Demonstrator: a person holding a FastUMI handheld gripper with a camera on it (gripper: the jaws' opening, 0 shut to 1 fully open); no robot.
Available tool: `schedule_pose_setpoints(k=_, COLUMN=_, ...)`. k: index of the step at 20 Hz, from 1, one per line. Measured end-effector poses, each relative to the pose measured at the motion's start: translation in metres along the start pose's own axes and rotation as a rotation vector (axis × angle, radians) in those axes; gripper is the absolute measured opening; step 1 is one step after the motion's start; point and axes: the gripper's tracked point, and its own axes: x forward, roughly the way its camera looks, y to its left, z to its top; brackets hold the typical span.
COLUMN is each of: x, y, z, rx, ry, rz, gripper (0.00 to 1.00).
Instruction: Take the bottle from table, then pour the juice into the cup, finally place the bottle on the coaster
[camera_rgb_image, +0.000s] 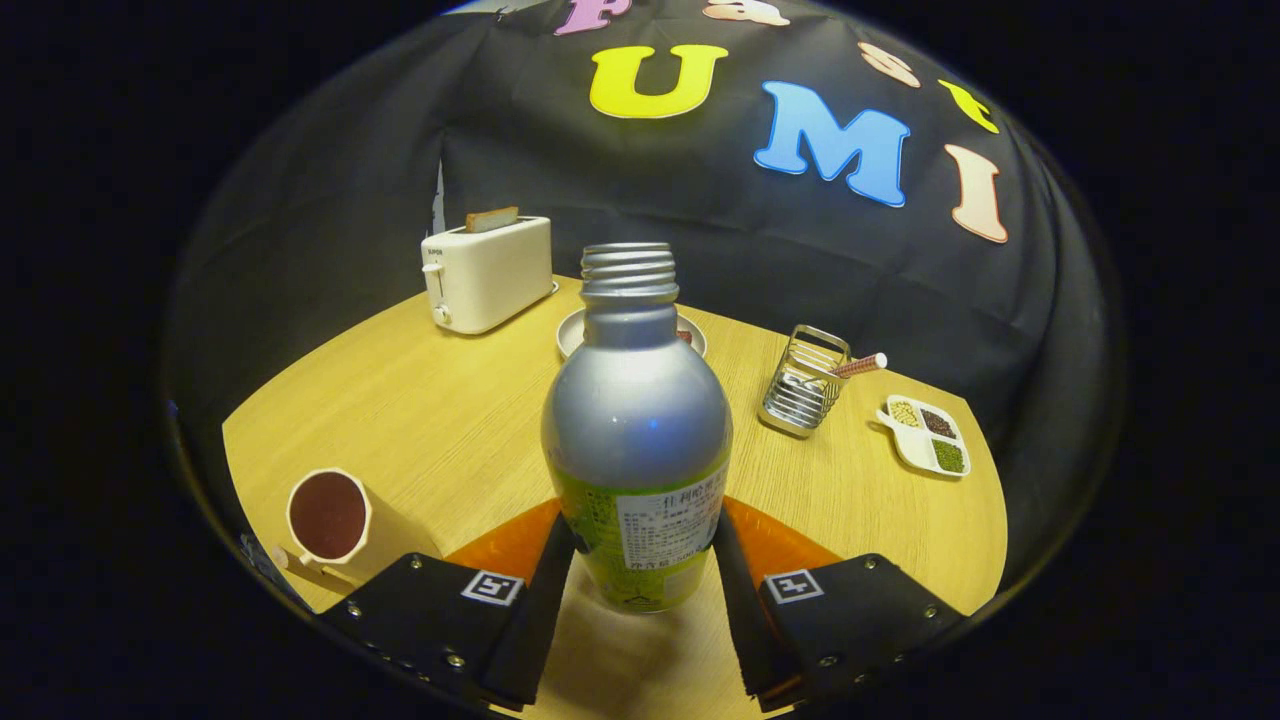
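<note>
While the gripper (640, 570) is seen from its own camera, its two fingers are pressed against the opposite sides of the bottle (636, 430), which is pinched between them at its labelled lower body. The bottle is held upright, its long axis vertical, with the open, threaded neck pointing straight up and no cap on it. An orange coaster (770, 545) is seen beneath and behind the bottle's base, showing on both sides between the fingers; whether the base rests on it or is held just above cannot be told. All of this is set on a round wooden table (420, 420). Just beside the left finger, a cup (335, 520) with dark liquid inside is seen, tipped toward the camera by the lens, with its handle facing the near edge. Beyond the bottle, partly hidden by its neck, a white plate (575, 330) is placed. Farther back on the left a white toaster (487, 272) with a slice of bread in its slot is found. To the right, a wire rack (800, 385) with a striped stick and a divided dish (925, 435) of grains are set near each other.
</note>
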Motion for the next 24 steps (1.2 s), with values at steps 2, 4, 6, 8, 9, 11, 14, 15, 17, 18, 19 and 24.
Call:
schedule_pose_setpoints(k=2, x=0.007, y=-0.001, z=0.005, rx=0.021, ry=-0.024, rz=-0.011, gripper=0.73)
schedule_pose_setpoints(k=4, x=0.014, y=-0.002, z=0.008, rx=0.023, ry=-0.044, rz=-0.023, gripper=0.73)
schedule_pose_setpoints(k=6, x=0.021, y=0.000, z=0.011, rx=0.029, ry=-0.061, rz=-0.024, gripper=0.74)
schedule_pose_setpoints(k=8, x=0.030, y=0.002, z=0.014, rx=0.032, ry=-0.076, rz=-0.018, gripper=0.74)
schedule_pose_setpoints(k=9, x=0.033, y=0.003, z=0.015, rx=0.032, ry=-0.086, rz=-0.014, gripper=0.74)
schedule_pose_setpoints(k=11, x=0.041, y=0.003, z=0.017, rx=0.029, ry=-0.108, rz=-0.015, gripper=0.74)
schedule_pose_setpoints(k=14, x=0.049, y=0.007, z=0.019, rx=0.041, ry=-0.135, rz=-0.016, gripper=0.75)
schedule_pose_setpoints(k=15, x=0.052, y=0.008, z=0.019, rx=0.038, ry=-0.145, rz=-0.016, gripper=0.75)
schedule_pose_setpoints(k=17, x=0.058, y=0.005, z=0.018, rx=0.022, ry=-0.154, rz=-0.029, gripper=0.75)
schedule_pose_setpoints(k=18, x=0.061, y=0.005, z=0.017, rx=0.017, ry=-0.152, rz=-0.031, gripper=0.76)
schedule_pose_setpoints(k=19, x=0.064, y=0.003, z=0.014, rx=0.008, ry=-0.147, rz=-0.036, gripper=0.76)
schedule_pose_setpoints(k=24, x=0.071, y=-0.003, z=0.012, rx=0.053, ry=-0.154, rz=-0.030, gripper=0.78)
